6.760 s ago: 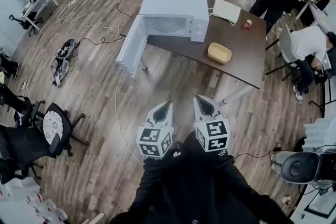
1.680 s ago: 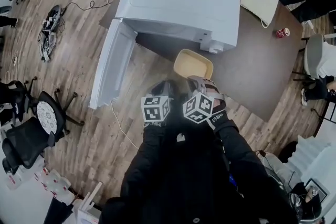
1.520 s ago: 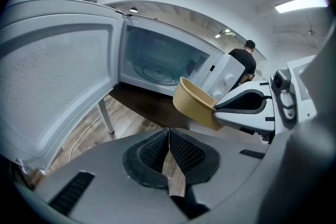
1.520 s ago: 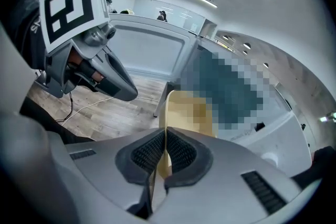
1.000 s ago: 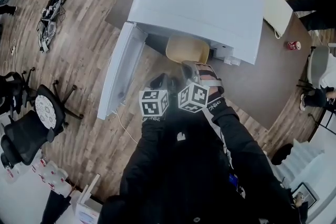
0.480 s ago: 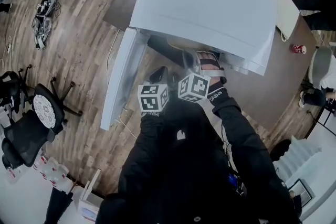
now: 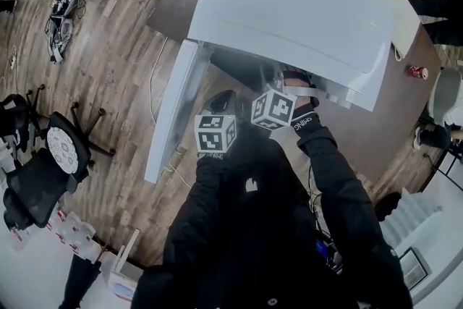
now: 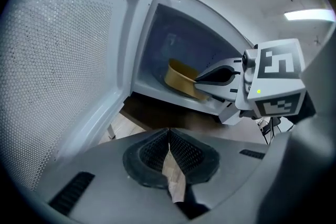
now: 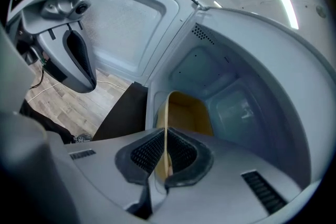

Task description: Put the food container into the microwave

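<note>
Right gripper view: food container (image 9: 191, 113) sits inside the open microwave (image 9: 247, 60).

Microwave (image 7: 289, 3) cavity lies open; door (image 7: 173, 108) flanks left.

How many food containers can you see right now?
1. The yellow plastic food container is inside the white microwave's cavity, its rim pinched by the right gripper. The microwave's top hides it from the head view.

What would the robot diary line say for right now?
right tongs: shut on yellow plastic food container | container: inside white microwave | left tongs: shut, empty
</note>
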Tool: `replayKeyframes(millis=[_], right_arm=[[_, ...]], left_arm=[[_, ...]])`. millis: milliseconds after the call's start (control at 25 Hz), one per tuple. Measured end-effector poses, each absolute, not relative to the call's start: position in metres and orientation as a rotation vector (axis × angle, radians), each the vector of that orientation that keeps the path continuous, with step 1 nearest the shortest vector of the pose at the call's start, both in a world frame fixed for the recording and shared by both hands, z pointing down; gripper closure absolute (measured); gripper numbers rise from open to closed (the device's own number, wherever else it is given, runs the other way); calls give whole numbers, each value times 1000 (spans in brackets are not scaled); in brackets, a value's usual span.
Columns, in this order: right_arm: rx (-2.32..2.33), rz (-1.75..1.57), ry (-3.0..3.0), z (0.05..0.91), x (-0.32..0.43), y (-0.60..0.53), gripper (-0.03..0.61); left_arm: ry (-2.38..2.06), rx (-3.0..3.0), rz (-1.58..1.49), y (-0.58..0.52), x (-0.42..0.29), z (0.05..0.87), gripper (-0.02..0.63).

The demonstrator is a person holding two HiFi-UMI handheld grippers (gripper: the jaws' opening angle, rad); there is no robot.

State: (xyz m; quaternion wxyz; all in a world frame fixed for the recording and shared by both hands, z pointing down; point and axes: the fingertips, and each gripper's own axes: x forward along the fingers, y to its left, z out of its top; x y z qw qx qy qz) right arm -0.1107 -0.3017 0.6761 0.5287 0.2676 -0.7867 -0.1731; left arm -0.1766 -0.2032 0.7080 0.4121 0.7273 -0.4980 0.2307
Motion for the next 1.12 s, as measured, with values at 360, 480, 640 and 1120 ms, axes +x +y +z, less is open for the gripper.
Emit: replayKeyframes(millis=[360, 480, 640, 1120], right_arm=[[683, -375, -1892, 677, -109, -305, 539], [710, -344, -1915, 670, -108, -303, 505], [782, -276, -1964, 652, -102, -291, 499], [1094, 4, -2158, 543, -59, -228, 546]], left_arm=[[-1254, 1838, 577, -200, -179, 704, 580], [-1257, 1840, 576, -198, -180, 700, 580], [-1271, 1858, 564, -194, -177, 686, 580], [-1323, 1981, 443, -174, -135, 597, 580]])
